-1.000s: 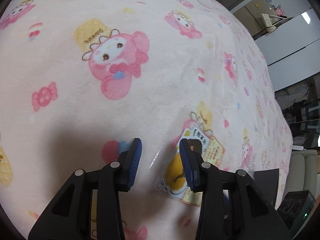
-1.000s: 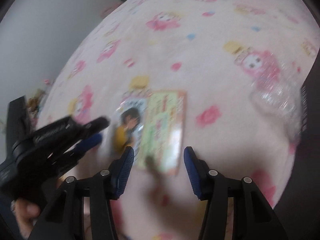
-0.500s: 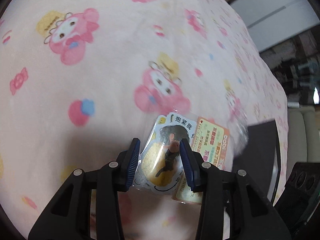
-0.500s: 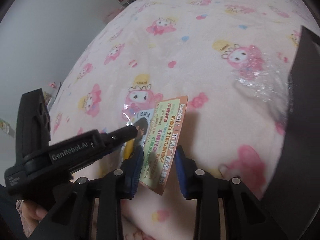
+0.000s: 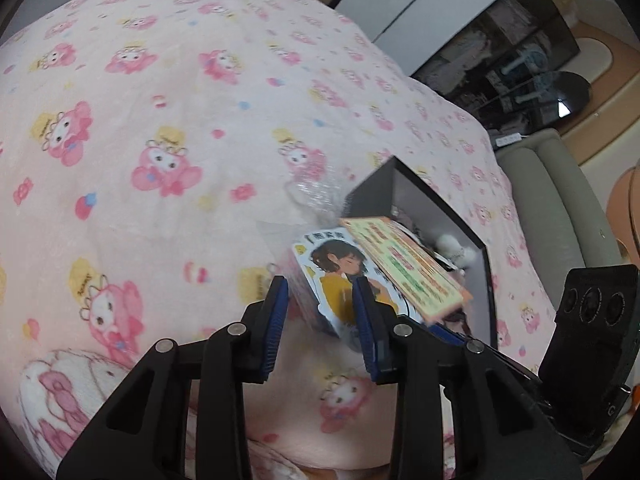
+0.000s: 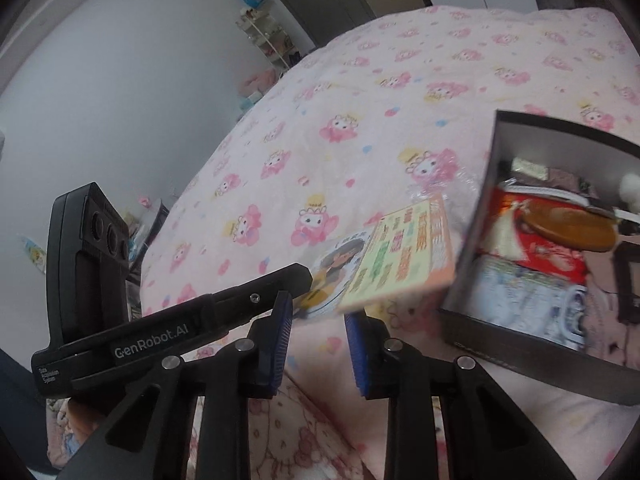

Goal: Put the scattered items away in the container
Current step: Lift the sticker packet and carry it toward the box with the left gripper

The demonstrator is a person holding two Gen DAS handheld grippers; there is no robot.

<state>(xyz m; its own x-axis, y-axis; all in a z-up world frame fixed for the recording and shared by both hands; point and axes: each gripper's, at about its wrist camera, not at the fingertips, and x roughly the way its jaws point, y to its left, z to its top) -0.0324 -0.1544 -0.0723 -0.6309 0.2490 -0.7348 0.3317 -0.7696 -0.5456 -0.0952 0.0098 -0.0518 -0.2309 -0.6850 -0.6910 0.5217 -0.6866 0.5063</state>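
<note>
— So what is the stuff like?

— Mostly soft and flat. A fleecy pink blanket (image 5: 168,92) printed with cartoon rabbits covers the whole surface. On it sits a dark, straight-walled rectangular box (image 6: 520,344), open at the top and already packed with printed cards, a round brown disc and something white and fluffy. A crinkled scrap of clear film (image 5: 310,196) lies on the blanket just left of the box.

— And the claws?

— Both are closing. The left gripper (image 5: 320,300) has its ribbed blue pads partway together, with a glossy cut-out card of a dark-haired figure in yellow, the figure card (image 5: 332,268), between them. Its right pad lies against the card; I cannot tell whether the left pad presses it. The right gripper (image 6: 318,312) is about as narrow, and a stiff rectangular leaflet (image 6: 404,256), orange-edged with green and red print, stands just above its pads. The leaflet's lower edge runs down to the pad tips, but whether they pinch it is unclear.

— Where are the two pieces?

— Lifted off the blanket, overlapping each other, at the near left wall of the box. In the left view the leaflet's far end reaches over the box opening.

— Anything hard to read?

— The leaflet is motion-blurred, so its print is illegible. The box's right side is cut off in the right view, and the card's lower part hides behind the pads.
</note>
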